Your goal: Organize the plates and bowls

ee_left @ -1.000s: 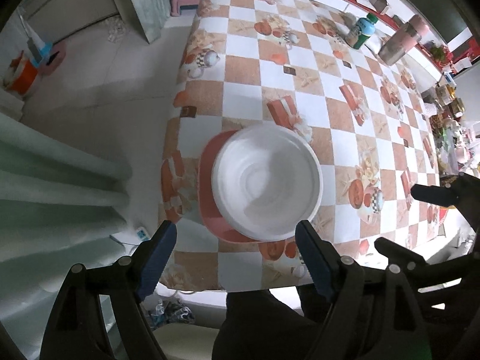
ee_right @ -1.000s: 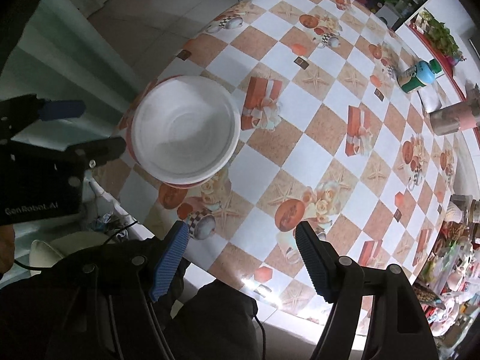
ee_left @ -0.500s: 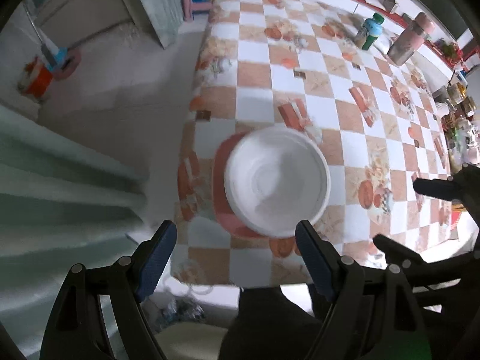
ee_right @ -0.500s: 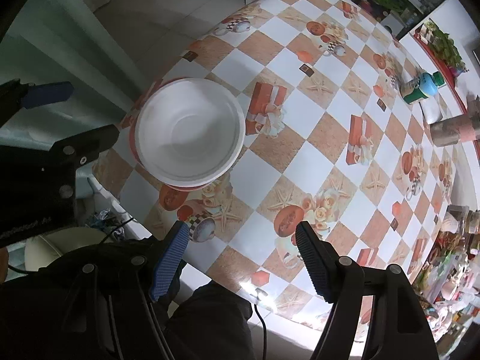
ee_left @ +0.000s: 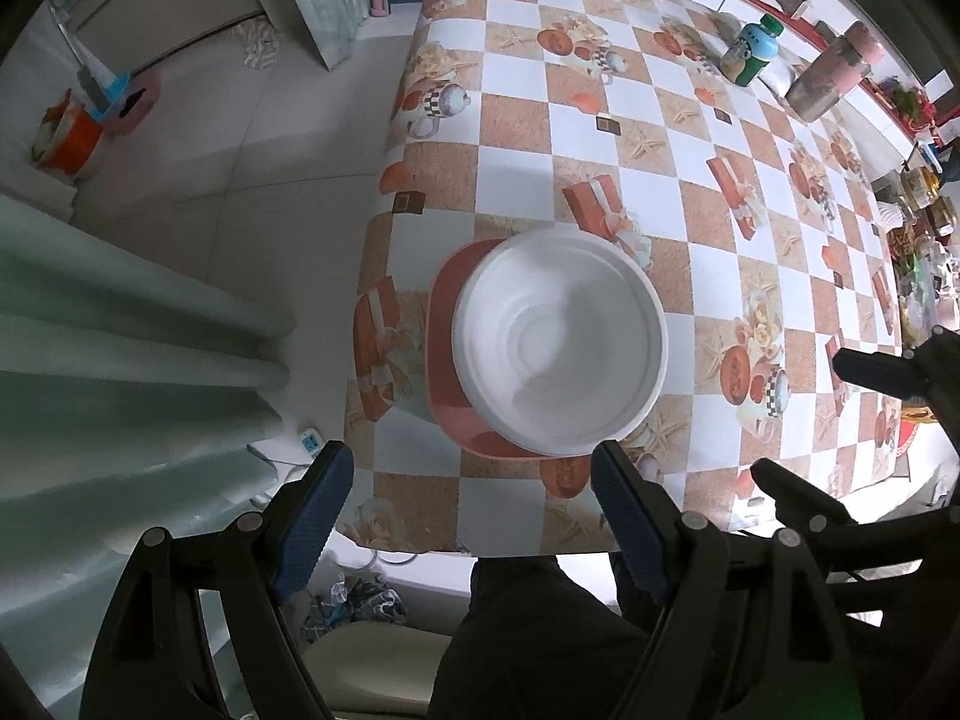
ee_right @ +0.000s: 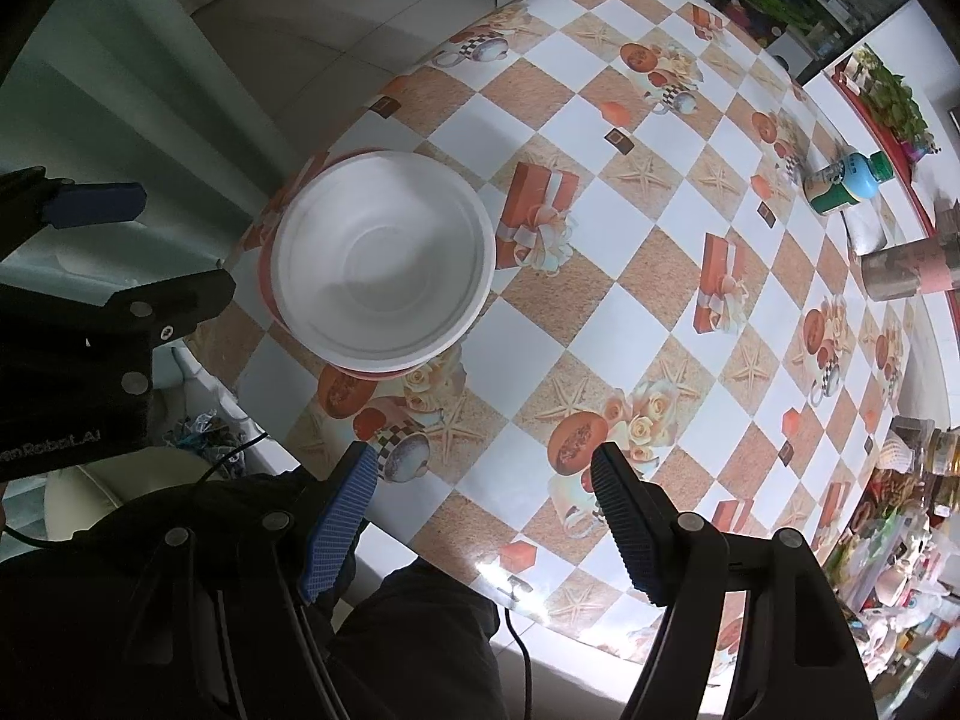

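Nothing has moved: bowl (ee_left: 559, 343) rests on checkered table (ee_left: 690, 192).

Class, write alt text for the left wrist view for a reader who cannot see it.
A white bowl sits on a pink plate near the corner of a table with a checkered cloth. The left gripper hangs above with empty jaws wide apart, and a green bottle stands far off.

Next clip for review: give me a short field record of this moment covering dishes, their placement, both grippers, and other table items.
dishes: white bowl stacked on a red plate
placement: near the table corner closest to the person
left gripper: open, empty, above the table edge, fingers clear of the bowl
right gripper: open, empty, above bare tablecloth beside the bowl
other items: green-capped bottle and a pink-lidded tumbler at the far side
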Tool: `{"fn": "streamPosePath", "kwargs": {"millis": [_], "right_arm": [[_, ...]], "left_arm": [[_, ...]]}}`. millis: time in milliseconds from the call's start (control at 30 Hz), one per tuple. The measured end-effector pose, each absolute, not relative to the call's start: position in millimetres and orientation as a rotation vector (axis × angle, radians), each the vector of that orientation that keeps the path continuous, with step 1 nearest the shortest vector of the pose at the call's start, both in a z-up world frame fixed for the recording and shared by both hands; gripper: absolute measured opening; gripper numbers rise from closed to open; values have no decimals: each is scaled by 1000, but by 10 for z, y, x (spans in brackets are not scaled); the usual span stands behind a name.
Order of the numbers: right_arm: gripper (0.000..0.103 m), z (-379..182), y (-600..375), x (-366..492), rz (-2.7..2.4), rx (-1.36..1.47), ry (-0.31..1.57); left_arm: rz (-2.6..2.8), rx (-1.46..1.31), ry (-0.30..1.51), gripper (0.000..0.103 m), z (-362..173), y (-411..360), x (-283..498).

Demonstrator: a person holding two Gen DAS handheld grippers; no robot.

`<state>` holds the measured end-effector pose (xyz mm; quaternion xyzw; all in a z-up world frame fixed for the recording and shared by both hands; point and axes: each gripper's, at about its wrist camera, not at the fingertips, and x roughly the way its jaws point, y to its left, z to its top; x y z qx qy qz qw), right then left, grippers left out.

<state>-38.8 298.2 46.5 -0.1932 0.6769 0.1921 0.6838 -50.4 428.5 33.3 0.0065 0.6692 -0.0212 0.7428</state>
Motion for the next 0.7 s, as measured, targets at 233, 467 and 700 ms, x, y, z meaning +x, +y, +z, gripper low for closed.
{"fn": "streamPosePath", "kwargs": {"millis": [233,467,700], "right_arm": [[75,468,2985,-382,432,-433,1518],[75,466,2992,-383,430,-434,1516],[75,470,2993,-381,432,-436,1517]], "left_arm": [[-51,15,1463,84,335,4282,-503],[-50,16,1462,84,342,4276,-498],[-60,11,1460,84,379,4264,-492]]}}
